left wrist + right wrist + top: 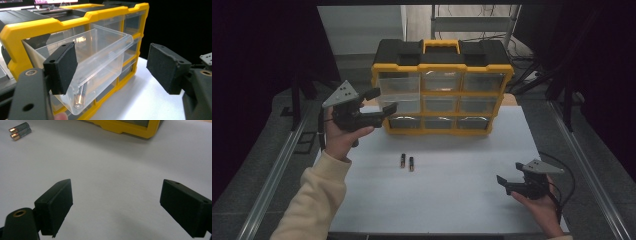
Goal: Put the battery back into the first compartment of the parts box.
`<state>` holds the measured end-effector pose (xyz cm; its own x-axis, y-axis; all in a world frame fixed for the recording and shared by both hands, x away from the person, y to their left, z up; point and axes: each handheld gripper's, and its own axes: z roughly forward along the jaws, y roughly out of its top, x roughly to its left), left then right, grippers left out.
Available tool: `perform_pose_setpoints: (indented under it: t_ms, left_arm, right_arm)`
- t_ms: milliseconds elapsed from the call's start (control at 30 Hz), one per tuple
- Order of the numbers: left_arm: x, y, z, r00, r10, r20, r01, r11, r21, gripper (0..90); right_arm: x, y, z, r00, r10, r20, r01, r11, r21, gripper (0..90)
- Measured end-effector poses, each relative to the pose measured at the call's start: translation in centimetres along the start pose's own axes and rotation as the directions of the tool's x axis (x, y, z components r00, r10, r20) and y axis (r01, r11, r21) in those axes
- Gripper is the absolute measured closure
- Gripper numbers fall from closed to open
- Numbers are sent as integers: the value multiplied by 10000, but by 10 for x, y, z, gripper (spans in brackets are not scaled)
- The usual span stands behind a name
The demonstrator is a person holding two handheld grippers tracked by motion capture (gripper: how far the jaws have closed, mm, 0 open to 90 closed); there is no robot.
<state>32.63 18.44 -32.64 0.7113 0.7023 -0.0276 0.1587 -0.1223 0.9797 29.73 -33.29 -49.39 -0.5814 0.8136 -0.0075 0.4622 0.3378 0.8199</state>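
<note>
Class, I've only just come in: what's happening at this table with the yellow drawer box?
A person holds a gripper in each hand. The left gripper is open right at the top-left drawer, which is pulled out of the organizer; its fingers are not pressing on it. The right gripper rests open low over the table. Two batteries lie side by side on the table in front of the organizer.

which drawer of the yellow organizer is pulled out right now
The top-left drawer, the clear one in front of the left gripper. It juts out past the organizer's yellow frame, while the other eight drawers sit flush.
</note>
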Motion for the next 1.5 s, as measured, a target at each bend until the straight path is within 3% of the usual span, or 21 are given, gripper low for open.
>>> perform_pose_setpoints:
  t_ms: [133,267,633,800,1133,1500]
  left_arm:
    - [-4,-2,-5,9994,302,-149,-302,9995,16,259]
    - [-4,-2,-8,9997,252,-66,-252,9997,-23,260]
    - [-13,-15,-15,9983,182,553,-188,9998,119,257]
    - [-16,-26,-13,9953,145,958,-195,9985,518,247]
    - [-15,-56,-2,9906,-52,1367,-127,9914,1302,223]
    - [-14,-78,10,9888,-216,1477,-76,9809,1942,180]
  right_arm:
    - [0,0,0,10000,8,-11,-8,10000,28,115]
    - [0,0,1,10000,3,-20,-2,10000,52,115]
    - [0,0,1,10000,7,-34,-7,10000,47,115]
    - [0,0,1,10000,5,-26,-4,10000,54,115]
    - [0,0,1,10000,-22,-21,22,10000,40,115]
    - [0,-1,1,10000,-11,-42,11,10000,65,115]
